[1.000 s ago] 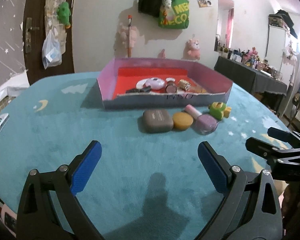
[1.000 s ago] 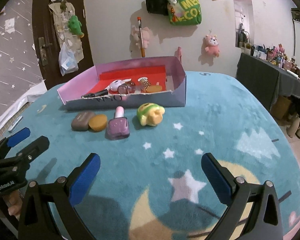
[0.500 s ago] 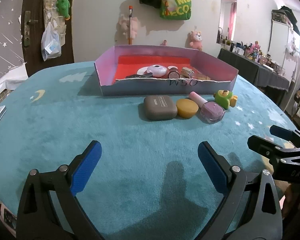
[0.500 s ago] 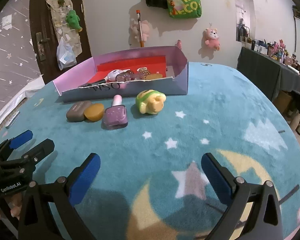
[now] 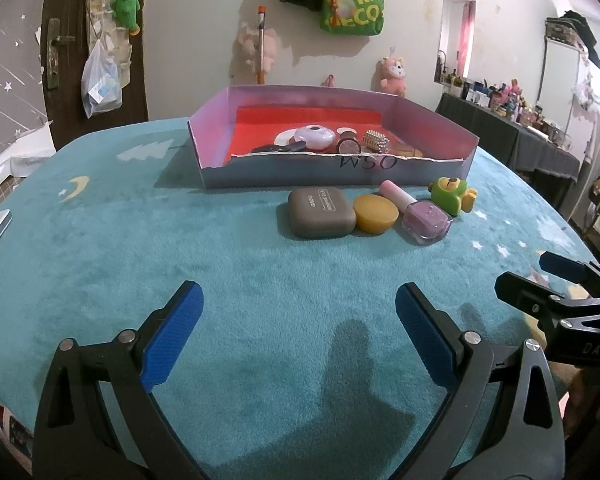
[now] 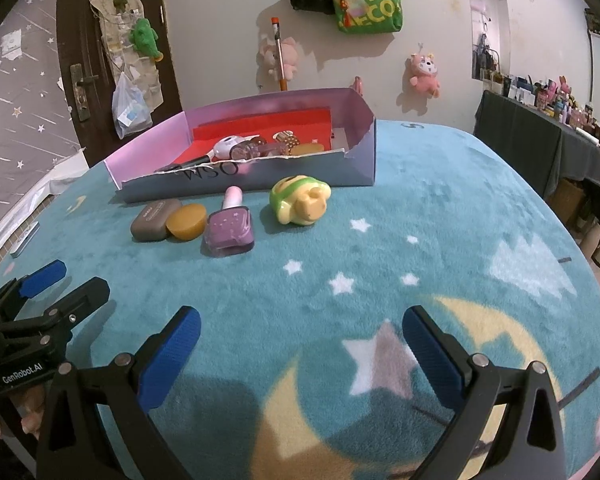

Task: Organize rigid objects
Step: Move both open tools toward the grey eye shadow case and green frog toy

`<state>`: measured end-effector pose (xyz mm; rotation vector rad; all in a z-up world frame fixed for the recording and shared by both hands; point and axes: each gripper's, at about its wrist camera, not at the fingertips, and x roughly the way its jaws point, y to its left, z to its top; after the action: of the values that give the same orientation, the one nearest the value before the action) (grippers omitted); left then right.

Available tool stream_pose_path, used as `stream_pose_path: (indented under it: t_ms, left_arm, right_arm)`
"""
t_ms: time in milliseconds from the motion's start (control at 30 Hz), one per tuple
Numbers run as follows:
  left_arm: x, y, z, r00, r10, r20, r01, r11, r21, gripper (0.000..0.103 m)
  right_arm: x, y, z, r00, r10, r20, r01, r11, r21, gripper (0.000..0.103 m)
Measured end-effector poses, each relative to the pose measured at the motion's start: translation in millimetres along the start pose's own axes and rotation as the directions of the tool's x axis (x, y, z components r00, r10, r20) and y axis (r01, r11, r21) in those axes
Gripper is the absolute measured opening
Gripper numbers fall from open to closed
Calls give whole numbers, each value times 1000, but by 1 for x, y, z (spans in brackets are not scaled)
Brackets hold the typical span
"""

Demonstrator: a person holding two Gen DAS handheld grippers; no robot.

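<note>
1. Both grippers, left gripper [image 5: 299, 320] and right gripper [image 6: 301, 344], are held spread wide over the table, with nothing between their ribbed blue pads.
2. Fuzzy teal cloth [image 5: 180, 248] is laid over the table.
3. A shallow cardboard box [image 5: 332, 170] holds small cosmetics.
4. In front of it are lined a rounded grey case [image 5: 321, 213], a yellow disc [image 5: 376, 213], a square glass polish bottle [image 6: 231, 225] and a glossy green toy [image 6: 300, 205].
</note>
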<state>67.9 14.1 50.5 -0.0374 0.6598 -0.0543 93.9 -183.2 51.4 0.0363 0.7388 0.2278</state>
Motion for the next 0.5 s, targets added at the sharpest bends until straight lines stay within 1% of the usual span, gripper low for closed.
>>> stream_pose_path:
  t_ms: [133, 267, 367, 500]
  left_arm:
    - [0, 2, 11, 1000, 3, 12, -3, 1000, 0, 98]
    - [8, 3, 26, 1000, 4, -1, -4, 1000, 2, 98]
    - [20, 4, 37, 999, 6, -35, -6, 1000, 3, 98]
    - [40, 7, 53, 995, -2, -101, 2, 1000, 0, 98]
  right_arm:
    - [1, -2, 4, 1000, 1, -10, -1, 1000, 3, 103]
    - [1, -5, 16, 1000, -6, -4, 6, 1000, 3, 103]
    - [5, -9, 28, 1000, -8, -5, 8, 1000, 10, 103]
    - [15, -14, 47, 1000, -6, -18, 7, 1000, 11, 103]
